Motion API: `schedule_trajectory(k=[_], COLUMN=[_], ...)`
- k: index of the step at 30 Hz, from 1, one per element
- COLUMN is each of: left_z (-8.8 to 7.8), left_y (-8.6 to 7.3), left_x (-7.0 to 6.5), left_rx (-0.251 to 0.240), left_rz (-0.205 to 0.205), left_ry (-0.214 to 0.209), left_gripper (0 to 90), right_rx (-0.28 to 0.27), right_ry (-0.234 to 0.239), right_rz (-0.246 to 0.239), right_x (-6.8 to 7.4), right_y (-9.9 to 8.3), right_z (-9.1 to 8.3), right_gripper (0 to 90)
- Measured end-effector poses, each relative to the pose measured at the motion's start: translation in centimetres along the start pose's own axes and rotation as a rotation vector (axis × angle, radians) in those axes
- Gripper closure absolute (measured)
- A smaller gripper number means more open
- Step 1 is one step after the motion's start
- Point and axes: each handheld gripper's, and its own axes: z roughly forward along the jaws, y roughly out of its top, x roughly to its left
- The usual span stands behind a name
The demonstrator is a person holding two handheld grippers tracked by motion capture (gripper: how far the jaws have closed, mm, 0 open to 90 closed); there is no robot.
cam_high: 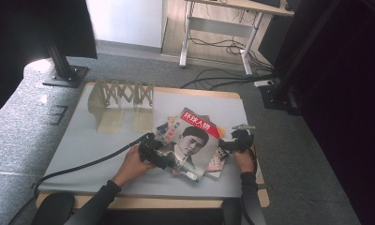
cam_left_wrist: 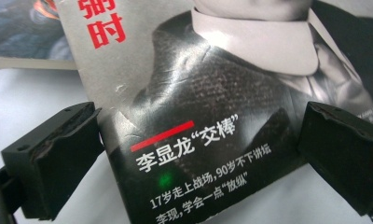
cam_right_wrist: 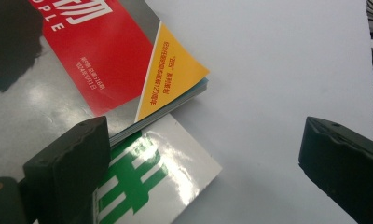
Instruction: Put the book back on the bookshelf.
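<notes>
I've got the left gripper [cam_high: 163, 158] spread wide with its jaws either side of the top magazine's [cam_high: 190, 143] near corner, ready to close on that edge since it sits loose on the stack [cam_high: 217, 161] mid-table. The right gripper [cam_high: 228, 145] waits open too, at the stack's right edge, probably to steady the lower magazines while I lift.

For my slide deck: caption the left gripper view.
Open left gripper straddling the lower corner of a glossy portrait-cover magazine on the pale grey table.
</notes>
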Motion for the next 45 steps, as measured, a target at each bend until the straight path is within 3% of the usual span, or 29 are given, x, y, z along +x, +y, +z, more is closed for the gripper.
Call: schedule_trajectory(k=[7, 12, 17, 28, 34, 45], left_z=[-0.3, -2.0, -3.5, -3.6, -2.9, -2.0], left_y=[-0.4, -0.6, -1.2, -3.5, -4.1, -4.8], left_x=[0.0, 0.6, 1.6, 3.6, 4.2, 4.2], left_rx=[-0.031, -0.115, -0.137, -0.089, -0.08, -0.09], left_rz=[0.012, 0.013, 0.011, -0.025, -0.057, -0.058], left_ry=[-0.016, -0.028, -0.006, 0.062, 0.048, 0.044], left_gripper=[0.0, 8.1, 14.6, 14.9, 14.6, 14.2], right_rx=[-0.005, -0.012, -0.019, -0.055, -0.065, -0.026], right_ry=[0.008, 0.029, 0.04, 0.076, 0.118, 0.17], right_rz=[0.013, 0.027, 0.039, 0.029, 0.011, 0.0], right_x=[-0.2, -0.5, -0.8, -0.2, 0.6, 1.5], right_y=[0.2, -0.1, -0.5, 0.1, 0.6, 0.6], right_z=[0.2, -0.5, -1.2, -2.8, -3.0, -2.0], right_gripper=[4.1, 5.6, 5.6, 5.6, 5.5, 0.0])
